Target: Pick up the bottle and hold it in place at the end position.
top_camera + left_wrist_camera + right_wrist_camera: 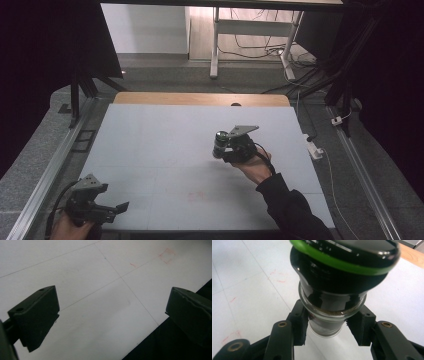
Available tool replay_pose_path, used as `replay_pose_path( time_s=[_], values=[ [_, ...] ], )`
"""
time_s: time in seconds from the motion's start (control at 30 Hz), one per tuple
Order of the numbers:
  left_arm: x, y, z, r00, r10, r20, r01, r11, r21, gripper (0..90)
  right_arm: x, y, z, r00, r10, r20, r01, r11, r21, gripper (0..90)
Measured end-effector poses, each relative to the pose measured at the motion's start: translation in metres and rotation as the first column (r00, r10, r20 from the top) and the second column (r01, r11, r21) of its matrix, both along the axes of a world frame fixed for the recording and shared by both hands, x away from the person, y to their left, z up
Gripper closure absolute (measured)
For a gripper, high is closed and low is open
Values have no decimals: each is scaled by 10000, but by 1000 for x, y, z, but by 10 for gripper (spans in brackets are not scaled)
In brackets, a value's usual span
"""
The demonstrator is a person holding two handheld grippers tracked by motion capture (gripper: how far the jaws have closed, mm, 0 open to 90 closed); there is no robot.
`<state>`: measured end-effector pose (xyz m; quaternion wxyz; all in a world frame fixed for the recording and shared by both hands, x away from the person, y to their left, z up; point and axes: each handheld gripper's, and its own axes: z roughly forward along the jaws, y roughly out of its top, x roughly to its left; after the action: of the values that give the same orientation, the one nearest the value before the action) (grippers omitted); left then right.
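holding one grinder (339, 277) in right tool (327, 327), left tool (112, 317) empty.

Grinder (342, 277) top cut off, blurred

Overall light: dim in the high view, with black surrounds at both sides.
Brightest area: the floor beyond the table (150, 145), lit from the far end.
Glare: white streaks on the jar (342, 277) and its glossy black cap.
Blur: the cap's rim smears; the left gripper's jaws look soft.
Shadows: faint and diffuse on the tabletop.
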<state>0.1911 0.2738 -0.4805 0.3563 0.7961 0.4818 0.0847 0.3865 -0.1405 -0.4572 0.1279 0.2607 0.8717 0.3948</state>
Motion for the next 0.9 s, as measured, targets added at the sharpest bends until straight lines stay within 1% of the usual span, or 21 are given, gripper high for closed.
replay_pose_path(
  time_s=[0.1, 0.17, 0.3, 0.4, 0.63, 0.83, 0.9],
  values=[
    [0, 0, 0, 10000, -4, 5, 4, 10000, -11, 0, 6, 8, 0, 10000, 95, 11, -95, 10000, -32, 527],
    [0, 0, 0, 10000, -11, 10, 11, 10000, -11, 0, 10, 13, 0, 9998, 186, -68, -186, 9998, -41, 527],
    [0, 1, 0, 10000, -14, 15, 14, 10000, -40, 0, 15, 23, -2, 9993, 372, -9, -372, 9992, -160, 527],
    [0, 0, 0, 10000, -21, 3, 21, 10000, -42, 0, 21, 28, -4, 9992, 397, -38, -398, 9989, -243, 527],
    [0, 1, 0, 10000, -18, -16, 18, 10000, -76, 0, 35, 40, -12, 9988, 416, -243, -424, 9985, -335, 527],
    [0, 1, 0, 10000, -22, -7, 22, 9999, -102, 0, 41, 50, -21, 9976, 590, -368, -608, 9969, -506, 527],
    [0, 1, 0, 10000, -15, -8, 14, 9999, -121, 0, 41, 53, -24, 9974, 632, -348, -653, 9960, -607, 527]
  ],
)
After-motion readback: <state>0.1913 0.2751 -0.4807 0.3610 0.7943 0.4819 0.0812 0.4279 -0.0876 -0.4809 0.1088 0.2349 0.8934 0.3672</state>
